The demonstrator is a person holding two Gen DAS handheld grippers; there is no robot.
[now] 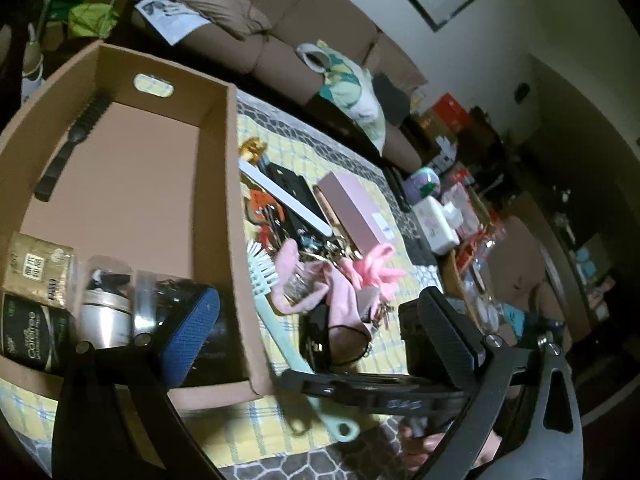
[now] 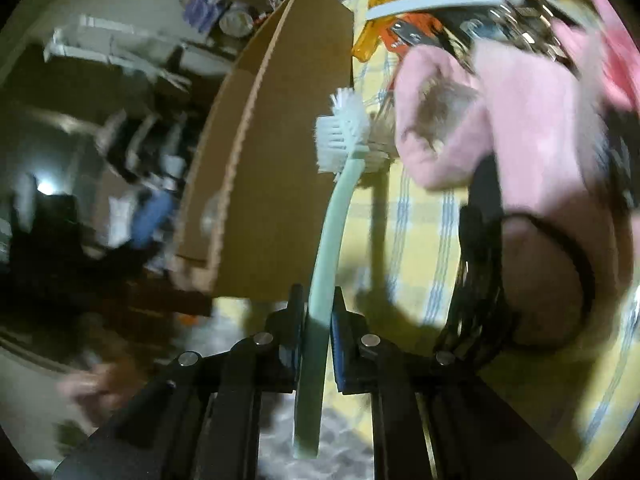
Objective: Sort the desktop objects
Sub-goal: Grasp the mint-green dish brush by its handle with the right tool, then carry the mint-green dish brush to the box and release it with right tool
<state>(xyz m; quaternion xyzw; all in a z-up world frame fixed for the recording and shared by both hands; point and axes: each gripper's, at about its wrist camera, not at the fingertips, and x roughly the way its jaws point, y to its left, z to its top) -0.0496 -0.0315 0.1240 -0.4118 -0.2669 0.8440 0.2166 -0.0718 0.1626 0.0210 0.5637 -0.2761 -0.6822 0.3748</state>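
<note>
A mint-green brush (image 2: 320,264) with white bristles lies on the yellow checked cloth (image 2: 420,240), right beside the cardboard box (image 2: 280,120). My right gripper (image 2: 318,304) is shut on its handle, with both pads pressed against it. In the left wrist view the same brush (image 1: 266,304) runs along the box (image 1: 228,160), and the right gripper (image 1: 312,386) crosses its handle low in the picture. My left gripper (image 1: 316,336) stands wide open and holds nothing. Its blue-padded finger (image 1: 192,332) hangs over the box's near corner.
In the box are a black hairbrush (image 1: 76,136), coffee packets (image 1: 32,320) and a silver jar (image 1: 106,316). On the cloth to the right lie pink gloves (image 1: 340,292), a pink carton (image 1: 356,208), a white nail file (image 1: 288,196), keys and black cables. A sofa stands behind.
</note>
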